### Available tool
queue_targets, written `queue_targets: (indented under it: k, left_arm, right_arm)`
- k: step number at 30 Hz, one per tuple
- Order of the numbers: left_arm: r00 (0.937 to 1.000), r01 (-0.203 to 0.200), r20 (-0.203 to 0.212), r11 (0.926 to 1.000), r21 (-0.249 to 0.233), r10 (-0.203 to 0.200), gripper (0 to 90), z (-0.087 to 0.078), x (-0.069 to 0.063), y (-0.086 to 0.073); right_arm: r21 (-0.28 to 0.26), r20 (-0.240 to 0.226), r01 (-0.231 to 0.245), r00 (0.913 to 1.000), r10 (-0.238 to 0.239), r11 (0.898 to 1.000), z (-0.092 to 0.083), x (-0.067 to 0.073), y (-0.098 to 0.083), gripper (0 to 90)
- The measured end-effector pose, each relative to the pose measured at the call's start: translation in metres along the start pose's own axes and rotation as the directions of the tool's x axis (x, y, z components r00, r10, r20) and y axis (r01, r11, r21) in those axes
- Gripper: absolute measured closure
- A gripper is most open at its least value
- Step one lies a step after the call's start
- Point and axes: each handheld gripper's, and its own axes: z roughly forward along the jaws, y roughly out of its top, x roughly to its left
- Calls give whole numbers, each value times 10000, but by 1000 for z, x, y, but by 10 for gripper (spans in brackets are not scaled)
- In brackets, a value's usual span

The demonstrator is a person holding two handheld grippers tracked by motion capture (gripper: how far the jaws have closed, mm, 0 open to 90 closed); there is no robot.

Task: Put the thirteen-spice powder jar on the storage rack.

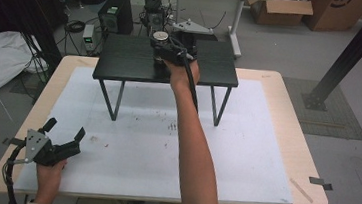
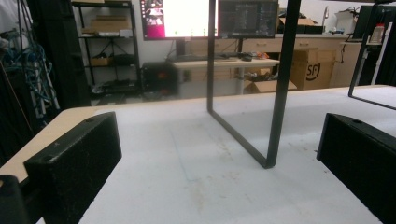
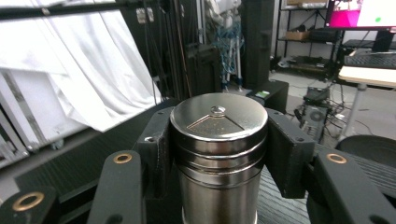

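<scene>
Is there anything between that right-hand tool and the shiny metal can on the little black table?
Nothing visible. The right tool has its jaws pressed against both sides of the metal can, which stands upright on the black table.

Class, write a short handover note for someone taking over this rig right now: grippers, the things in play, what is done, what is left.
Right gripper: shut on the steel shaker, which is upright over the black shelf.
Left gripper: open, holding nothing, low over the white mat near the table's left front.
Done: shaker grasped.
Left: whether the shaker rests on the shelf cannot be told; move or release it as needed.
</scene>
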Motion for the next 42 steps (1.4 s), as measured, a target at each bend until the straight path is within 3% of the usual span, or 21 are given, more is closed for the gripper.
queue_targets:
  k: [9, 18, 36, 42]
  left_arm:
    - [10000, 0, 1, 10000, -2, 0, 2, 0, 0, 0]
    - [10000, -4, -1, 10000, -8, 4, 2, 0, 0, 0]
    - [10000, -11, 11, 10000, 11, 11, 3, 0, 0, 0]
    - [10000, -11, 13, 10000, 7, 11, 3, 0, 0, 0]
  right_arm:
    - [444, 138, 422, 9990, -428, 9981, 4, 3, -1, 489]
    - [441, 111, 427, 9990, -433, 9981, 4, 3, -1, 482]
    - [-182, -345, 177, 9992, -183, 9997, -5, -2, 0, 288]
    - [-465, -418, 198, 9989, -218, 9987, -16, -2, 2, 181]
